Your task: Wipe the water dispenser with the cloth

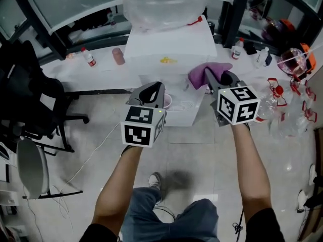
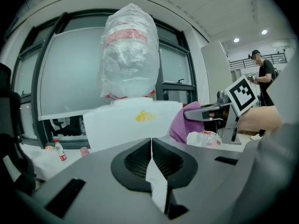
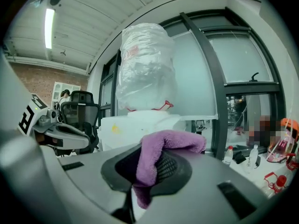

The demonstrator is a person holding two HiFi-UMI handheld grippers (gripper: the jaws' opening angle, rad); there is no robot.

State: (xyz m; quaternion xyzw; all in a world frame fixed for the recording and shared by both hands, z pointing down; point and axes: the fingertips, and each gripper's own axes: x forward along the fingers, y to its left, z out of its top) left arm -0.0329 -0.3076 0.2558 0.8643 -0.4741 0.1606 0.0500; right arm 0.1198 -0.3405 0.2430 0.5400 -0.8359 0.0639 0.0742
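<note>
Cloth (image 1: 201,74) pinched in right gripper (image 1: 210,78) beside water dispenser (image 1: 169,47) | left gripper (image 1: 153,91) pressed together, empty

Black office chair (image 1: 28,97), small bottle (image 1: 89,57)

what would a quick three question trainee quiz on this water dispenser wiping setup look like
1. True or false: the left gripper is shut on the purple cloth.
2. What colour is the mark on the water dispenser body? A red, B yellow, C blue.
3. Fill the blank: the bottle on top of the water dispenser is wrapped in clear ____.
Key: 1 false, the right gripper is shut on the purple cloth, and the left gripper's jaws are together with nothing between them; 2 B; 3 plastic.
</note>
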